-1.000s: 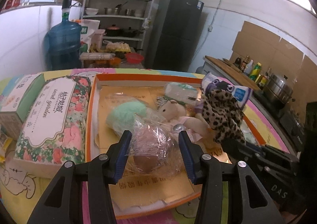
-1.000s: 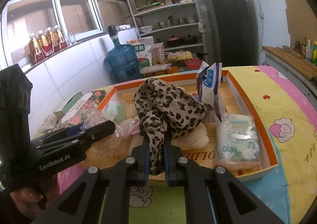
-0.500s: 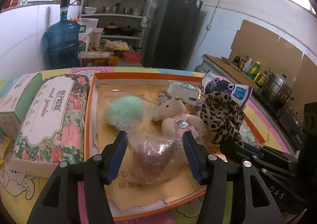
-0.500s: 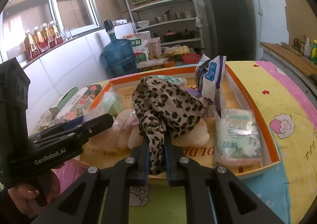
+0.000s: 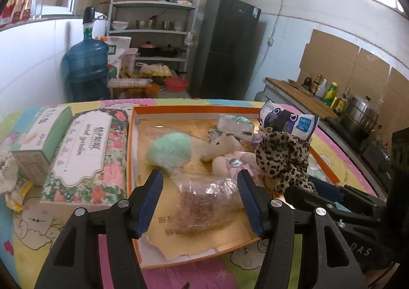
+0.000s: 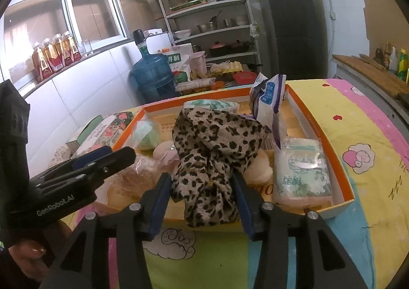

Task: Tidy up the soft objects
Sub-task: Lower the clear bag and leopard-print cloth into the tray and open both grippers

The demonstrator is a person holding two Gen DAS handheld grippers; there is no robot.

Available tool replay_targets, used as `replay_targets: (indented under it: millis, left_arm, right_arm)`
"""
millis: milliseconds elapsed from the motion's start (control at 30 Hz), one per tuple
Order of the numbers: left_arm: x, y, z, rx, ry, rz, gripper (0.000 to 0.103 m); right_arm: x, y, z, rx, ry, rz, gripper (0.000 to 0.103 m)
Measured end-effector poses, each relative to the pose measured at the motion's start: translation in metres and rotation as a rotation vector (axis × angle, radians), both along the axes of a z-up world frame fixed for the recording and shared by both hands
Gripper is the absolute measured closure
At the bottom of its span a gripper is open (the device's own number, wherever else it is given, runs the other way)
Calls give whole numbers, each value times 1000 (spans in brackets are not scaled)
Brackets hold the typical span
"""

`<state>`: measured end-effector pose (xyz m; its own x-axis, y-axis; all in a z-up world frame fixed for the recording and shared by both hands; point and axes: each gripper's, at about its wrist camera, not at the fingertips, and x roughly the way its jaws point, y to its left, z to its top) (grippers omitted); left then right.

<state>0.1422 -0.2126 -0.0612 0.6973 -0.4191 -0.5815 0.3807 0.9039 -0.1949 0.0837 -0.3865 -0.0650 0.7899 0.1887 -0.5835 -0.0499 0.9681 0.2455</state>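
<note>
The left tool (image 5: 200,202) sits low in the centre of the left wrist view, its jaws spread wide. Between them lies a clear bag of brownish stuff (image 5: 207,208), resting on the paper lining of the orange tray (image 5: 194,109); the blue pads (image 5: 150,202) stand clear of the bag on both sides, so the bag is released.

The right tool (image 6: 202,206) fills the lower centre of the right wrist view, and its jaws are opening. A leopard-print cloth (image 6: 212,151) hangs bunched between them, its lower end draped over the tray's near rim. The pads sit just beside the folds, and whether they still brush the fabric cannot be told; they no longer pinch it.

In the left wrist view the same cloth (image 5: 283,158) is at centre right, with the right tool's dark body (image 5: 332,202) below it. Left of the cloth lies a cream plush toy (image 5: 225,151), and further left a mint-green soft ball (image 5: 170,149) in clear wrap. A blue and white packet (image 5: 288,120) stands upright behind the cloth.

A wrapped tissue pack (image 6: 301,169) lies in the tray at the right of the right wrist view. Left of the tray, on the bench's colourful cloth (image 5: 30,225), rests a floral tissue box (image 5: 84,153). A hand (image 6: 30,258) grips the left tool's handle in the lower left corner.
</note>
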Motion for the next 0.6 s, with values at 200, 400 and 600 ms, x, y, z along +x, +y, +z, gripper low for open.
replay_targets:
  millis: [200,400,600]
  left_arm:
    - [-9,12,7,-21,-16,12,41]
    - [-17,24,15,-41,-31,23,41]
    - [-27,39,24,-51,-58,36,41]
  right_arm:
    - [-7,-2,9,3,-22,-36,42]
    - [-16,-6,21,16,-62,-66,34]
    - [-25,6,32,-6,-84,-59,34]
